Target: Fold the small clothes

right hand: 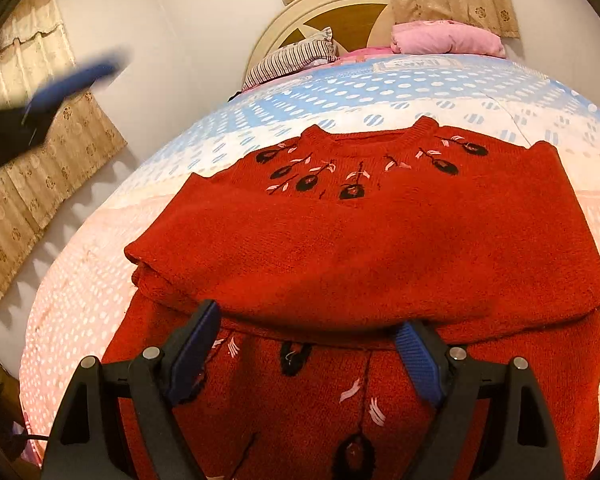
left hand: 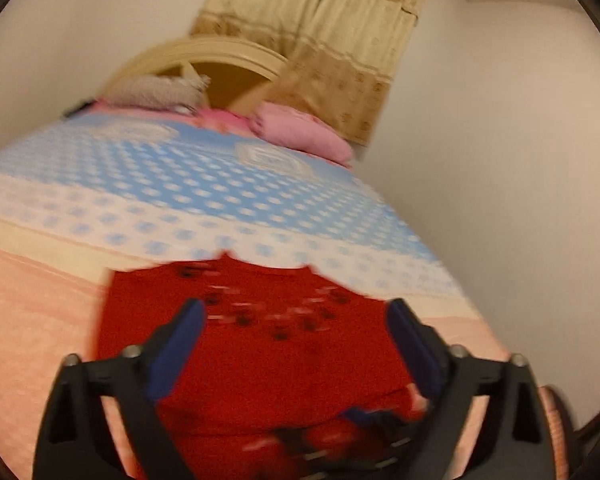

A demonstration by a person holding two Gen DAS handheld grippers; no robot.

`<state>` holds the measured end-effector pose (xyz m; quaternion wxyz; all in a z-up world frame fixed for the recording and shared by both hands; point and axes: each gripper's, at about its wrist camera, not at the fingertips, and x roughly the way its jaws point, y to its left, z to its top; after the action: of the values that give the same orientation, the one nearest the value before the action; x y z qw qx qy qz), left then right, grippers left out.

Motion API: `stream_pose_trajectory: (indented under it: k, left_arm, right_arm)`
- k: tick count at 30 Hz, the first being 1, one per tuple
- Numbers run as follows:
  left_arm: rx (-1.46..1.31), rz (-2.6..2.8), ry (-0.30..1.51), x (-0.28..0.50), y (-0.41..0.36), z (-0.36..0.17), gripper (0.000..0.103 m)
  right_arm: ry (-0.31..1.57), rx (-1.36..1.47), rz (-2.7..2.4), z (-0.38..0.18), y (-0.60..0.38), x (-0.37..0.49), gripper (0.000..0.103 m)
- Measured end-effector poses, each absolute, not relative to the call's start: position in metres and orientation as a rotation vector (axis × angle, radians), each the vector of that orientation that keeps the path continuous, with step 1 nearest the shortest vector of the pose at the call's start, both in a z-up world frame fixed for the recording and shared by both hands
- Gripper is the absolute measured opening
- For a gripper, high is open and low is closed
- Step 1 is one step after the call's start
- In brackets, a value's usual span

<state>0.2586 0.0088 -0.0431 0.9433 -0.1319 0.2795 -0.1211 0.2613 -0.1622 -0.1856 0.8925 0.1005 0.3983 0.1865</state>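
A red knitted sweater [right hand: 380, 232] with black and pink flower embroidery lies on the bed, its upper part folded over a lower red layer [right hand: 340, 408]. My right gripper [right hand: 312, 344] is open and empty, hovering just above the fold edge. My left gripper [left hand: 296, 320] is open and empty above the same sweater [left hand: 260, 360]; that view is blurred. In the right wrist view the left gripper [right hand: 68, 84] shows as a blue blur, raised at the far left.
The bed has a blue and white dotted cover [right hand: 380, 92] and a pink dotted cover [right hand: 68, 304]. A striped pillow [right hand: 292, 60] and a pink pillow [right hand: 448, 40] lie by the headboard [right hand: 340, 4]. Walls and curtains [left hand: 340, 40] surround the bed.
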Motion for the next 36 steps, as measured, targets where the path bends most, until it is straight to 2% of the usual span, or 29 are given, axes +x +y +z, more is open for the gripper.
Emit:
stream_pose_trajectory:
  k: [4,9,14,19,23,28,33,36]
  left_arm:
    - [-0.150,-0.099,0.635,0.249,0.046,-0.078,0.096]
    - [-0.148,-0.003,0.754,0.251,0.073,-0.129,0.096]
    - [-0.120,0.056,0.830,0.257,0.079,-0.162,0.096]
    - [-0.141,0.072,0.859,0.256,0.091,-0.173,0.099]
    - [-0.205,0.123,0.791,0.259,0.103,-0.163,0.098]
    - [-0.243,0.128,0.850,0.269,0.110,-0.177,0.098]
    - [-0.233,0.119,0.888,0.274,0.107,-0.184,0.102]
    - [-0.228,0.127,0.858,0.267,0.106,-0.180,0.102]
  right_arm:
    - [0.823,0.211,0.381,-0.185,-0.164,0.261,0.086]
    - [0.797,0.233,0.375,-0.182,-0.169,0.258,0.086]
    - [0.757,0.406,0.352,-0.174,-0.204,0.248,0.086]
    - [0.767,0.440,0.253,-0.163,-0.242,0.245,0.086]
    - [0.801,0.443,0.230,-0.157,-0.255,0.265,0.085]
    - [0.847,0.361,0.077,-0.155,-0.277,0.295,0.060]
    - [0.859,0.410,0.087,-0.160,-0.297,0.296,0.059]
    - [0.885,0.366,0.192,-0.158,-0.268,0.298,0.059]
